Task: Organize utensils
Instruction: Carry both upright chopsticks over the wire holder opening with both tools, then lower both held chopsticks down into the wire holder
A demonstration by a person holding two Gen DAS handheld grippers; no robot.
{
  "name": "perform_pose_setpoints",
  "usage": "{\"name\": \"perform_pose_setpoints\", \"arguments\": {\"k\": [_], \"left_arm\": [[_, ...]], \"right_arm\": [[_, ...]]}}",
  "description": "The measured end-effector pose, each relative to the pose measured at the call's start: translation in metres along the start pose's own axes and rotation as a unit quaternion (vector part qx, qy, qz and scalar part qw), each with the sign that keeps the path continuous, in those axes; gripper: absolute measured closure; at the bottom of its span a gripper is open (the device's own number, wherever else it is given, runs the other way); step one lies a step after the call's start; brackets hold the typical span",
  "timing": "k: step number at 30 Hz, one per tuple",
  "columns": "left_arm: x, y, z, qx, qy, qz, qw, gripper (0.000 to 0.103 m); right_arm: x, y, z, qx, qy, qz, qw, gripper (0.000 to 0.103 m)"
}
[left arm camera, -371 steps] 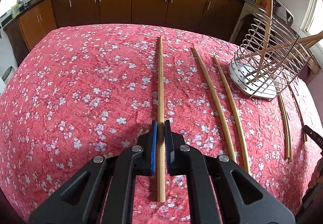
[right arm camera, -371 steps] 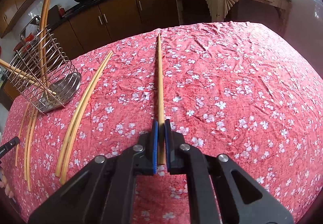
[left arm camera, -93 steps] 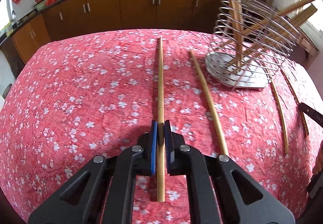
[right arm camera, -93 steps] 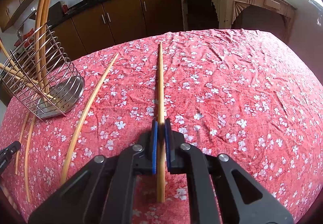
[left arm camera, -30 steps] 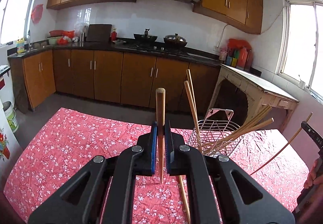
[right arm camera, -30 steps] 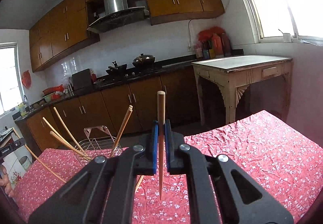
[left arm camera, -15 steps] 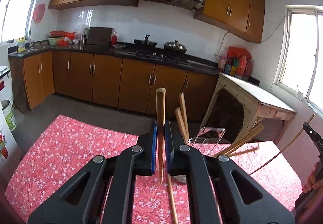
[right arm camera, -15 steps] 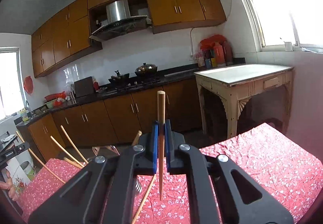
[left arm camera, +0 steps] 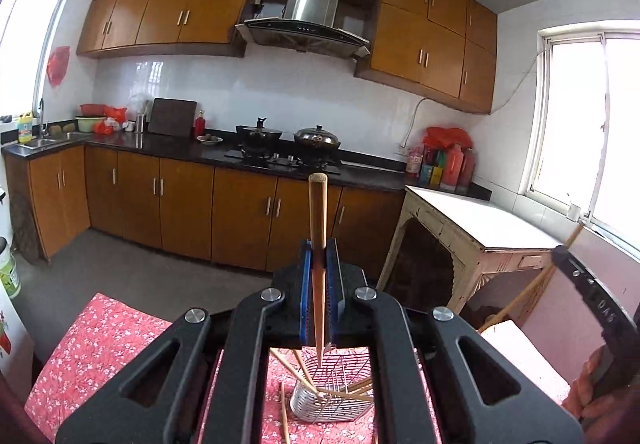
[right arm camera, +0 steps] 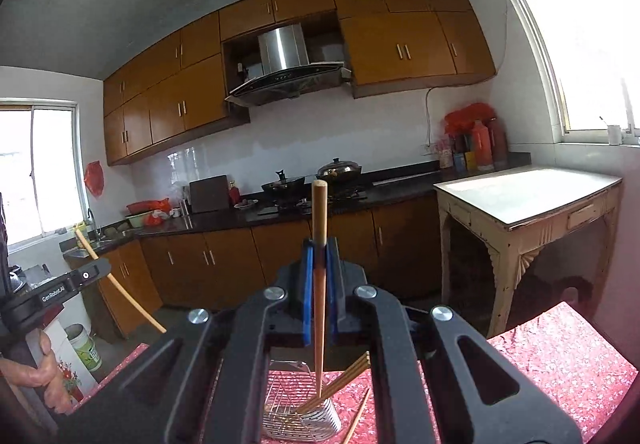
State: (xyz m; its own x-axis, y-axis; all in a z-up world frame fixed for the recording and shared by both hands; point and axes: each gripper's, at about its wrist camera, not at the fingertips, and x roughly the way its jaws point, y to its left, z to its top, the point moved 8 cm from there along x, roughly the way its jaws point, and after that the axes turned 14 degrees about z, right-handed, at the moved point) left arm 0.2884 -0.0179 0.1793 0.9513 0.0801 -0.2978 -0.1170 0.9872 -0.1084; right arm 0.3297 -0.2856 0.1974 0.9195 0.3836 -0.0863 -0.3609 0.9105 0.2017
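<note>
Left gripper (left arm camera: 319, 284) clamped shut on a chopstick (left arm camera: 318, 244), stick held upright. Right gripper (right arm camera: 319, 284) likewise closed on a second chopstick (right arm camera: 319, 244). Far below both tips, wire utensil basket (left arm camera: 340, 400) lying tipped on the red floral tablecloth (left arm camera: 100, 344), several chopsticks inside. Kitchen cabinets (left arm camera: 180, 204) beyond.

The right gripper (right arm camera: 319, 286) jaws clamp an upright chopstick (right arm camera: 319, 236) above the wire holder (right arm camera: 298, 410).
</note>
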Motion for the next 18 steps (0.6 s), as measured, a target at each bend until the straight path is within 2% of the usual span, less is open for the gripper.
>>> {"name": "perform_pose_setpoints", "arguments": {"k": [8, 18], "left_arm": [[0.038, -0.016, -0.020, 0.010, 0.017, 0.002, 0.9998, 0.096], [0.069, -0.025, -0.047, 0.020, 0.042, -0.007, 0.9989, 0.096]], "right_arm": [[0.056, -0.005, -0.029, 0.028, 0.033, 0.024, 0.999, 0.096], [0.106, -0.019, -0.074, 0.044, 0.070, 0.026, 0.996, 0.096]]}}
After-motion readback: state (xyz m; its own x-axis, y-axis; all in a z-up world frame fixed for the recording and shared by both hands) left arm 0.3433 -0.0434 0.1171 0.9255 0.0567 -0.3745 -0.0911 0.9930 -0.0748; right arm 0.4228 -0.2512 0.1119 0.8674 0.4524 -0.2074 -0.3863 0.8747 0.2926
